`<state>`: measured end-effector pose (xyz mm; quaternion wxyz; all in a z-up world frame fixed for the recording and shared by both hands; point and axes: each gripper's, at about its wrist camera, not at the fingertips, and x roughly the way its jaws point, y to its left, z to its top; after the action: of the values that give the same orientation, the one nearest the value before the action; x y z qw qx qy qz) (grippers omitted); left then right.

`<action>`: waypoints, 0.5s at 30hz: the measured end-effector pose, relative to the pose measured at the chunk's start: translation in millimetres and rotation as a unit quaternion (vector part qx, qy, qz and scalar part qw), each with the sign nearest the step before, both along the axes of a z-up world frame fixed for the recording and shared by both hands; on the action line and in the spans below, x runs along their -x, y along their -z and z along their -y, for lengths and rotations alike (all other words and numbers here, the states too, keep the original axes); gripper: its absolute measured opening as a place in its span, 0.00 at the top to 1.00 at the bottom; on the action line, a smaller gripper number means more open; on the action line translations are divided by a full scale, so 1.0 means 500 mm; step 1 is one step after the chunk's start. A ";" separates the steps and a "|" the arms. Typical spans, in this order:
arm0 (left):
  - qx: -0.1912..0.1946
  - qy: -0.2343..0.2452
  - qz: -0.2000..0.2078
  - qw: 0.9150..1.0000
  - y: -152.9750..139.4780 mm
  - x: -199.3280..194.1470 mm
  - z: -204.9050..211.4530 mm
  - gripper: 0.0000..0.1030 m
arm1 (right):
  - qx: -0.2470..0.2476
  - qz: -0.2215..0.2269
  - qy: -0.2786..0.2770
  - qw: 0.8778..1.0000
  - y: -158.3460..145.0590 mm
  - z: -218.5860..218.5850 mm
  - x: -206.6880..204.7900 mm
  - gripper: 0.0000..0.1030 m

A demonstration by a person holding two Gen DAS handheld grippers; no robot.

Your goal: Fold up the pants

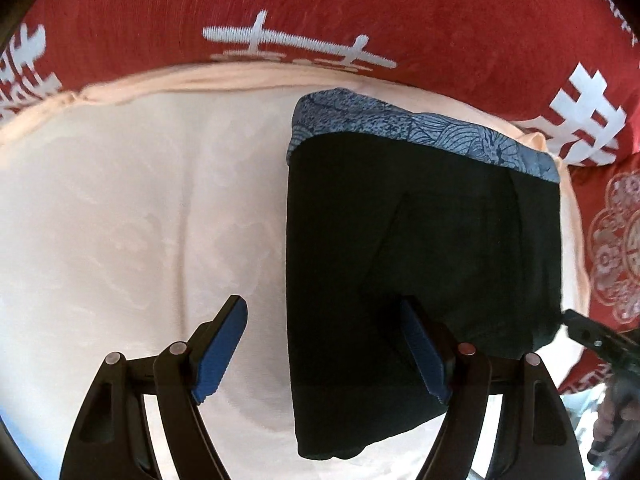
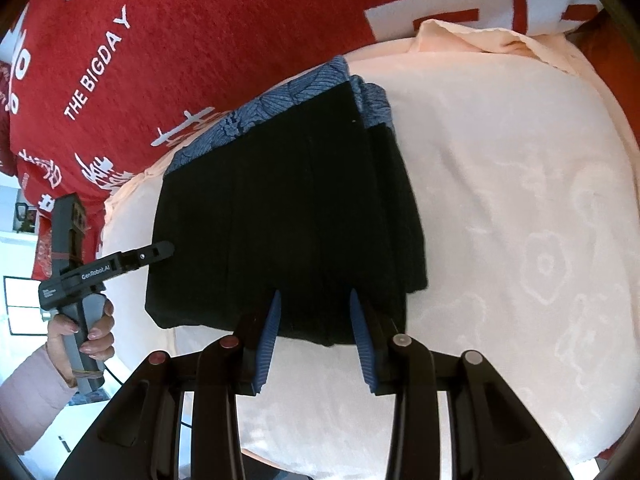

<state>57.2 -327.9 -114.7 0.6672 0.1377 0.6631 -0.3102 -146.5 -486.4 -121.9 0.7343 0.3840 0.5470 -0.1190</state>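
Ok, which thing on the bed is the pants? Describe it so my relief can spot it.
Start from the red bedspread with white lettering, then the pale peach cloth laid over it. The pants are the folded black bundle on that cloth, the only dark item, edged with a blue patterned waistband.

The pants (image 1: 420, 216) are lying folded into a compact, roughly rectangular stack on a pale peach cloth. They are black, with a blue patterned waistband showing along the far edge, several layers visible at one side.
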 end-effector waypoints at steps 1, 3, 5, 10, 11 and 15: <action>-0.006 0.002 0.011 1.000 -0.005 0.004 0.003 0.23 | 0.001 -0.002 0.003 1.000 -0.003 0.002 0.004 0.56; -0.019 0.007 0.034 0.999 -0.015 0.013 0.011 0.23 | 0.006 -0.007 0.006 1.000 -0.010 0.006 0.011 0.47; -0.033 0.011 0.051 0.998 -0.023 0.021 0.018 0.23 | 0.009 -0.010 0.007 1.000 -0.014 0.009 0.016 0.47; -0.060 0.021 0.073 0.995 -0.035 0.037 0.044 0.23 | 0.008 -0.020 0.017 1.000 -0.013 0.016 0.024 0.45; -0.062 0.022 0.075 0.995 -0.037 0.040 0.048 0.23 | 0.007 -0.021 0.018 1.000 -0.011 0.016 0.024 0.44; -0.062 0.026 0.074 0.995 -0.047 0.047 0.046 0.23 | 0.005 -0.025 0.022 0.999 -0.009 0.018 0.027 0.39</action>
<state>33.6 -350.9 -91.1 0.6961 0.2188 0.6261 -0.2751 -159.9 -495.2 -117.7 0.7196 0.3895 0.5556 -0.1476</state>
